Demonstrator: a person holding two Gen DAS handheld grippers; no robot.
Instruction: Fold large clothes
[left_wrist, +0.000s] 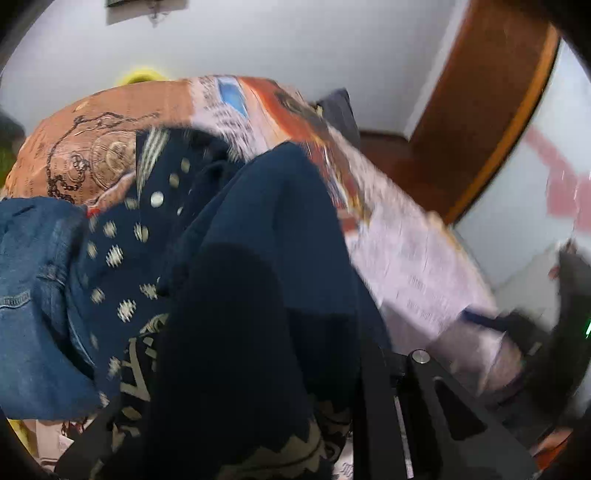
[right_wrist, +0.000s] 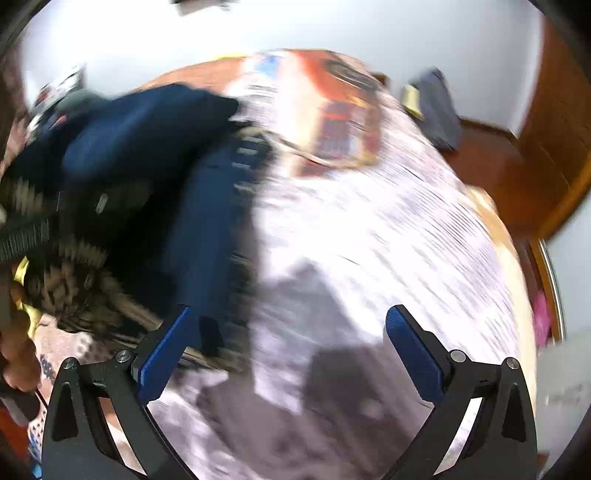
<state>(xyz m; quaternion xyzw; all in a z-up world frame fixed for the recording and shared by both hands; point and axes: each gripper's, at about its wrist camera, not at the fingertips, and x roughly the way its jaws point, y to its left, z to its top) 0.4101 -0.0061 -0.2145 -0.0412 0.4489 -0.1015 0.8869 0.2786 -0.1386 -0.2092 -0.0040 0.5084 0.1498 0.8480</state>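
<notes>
The navy patterned garment (left_wrist: 236, 295) is draped over the left gripper (left_wrist: 332, 424), apparently pinched in its narrow fingers, at the bed's (right_wrist: 369, 240) left. The right gripper (right_wrist: 288, 354) is spread wide, empty. Bunched cloth could slip out, spoiling the fold.

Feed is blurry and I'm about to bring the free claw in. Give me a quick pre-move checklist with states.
1. Right claw open, nothing between its blue pads: ok.
2. Left claw gripping the dark navy cloth garment: cannot tell, the cloth drapes over its fingers.
3. Garment spread flat: not ok, bunched.
4. Bare patch of the printed bedsheet under the right claw: ok.
5. Blue denim garment clear of the navy one: not ok, they touch.
6. Sharp view: not ok, both blurred.
</notes>
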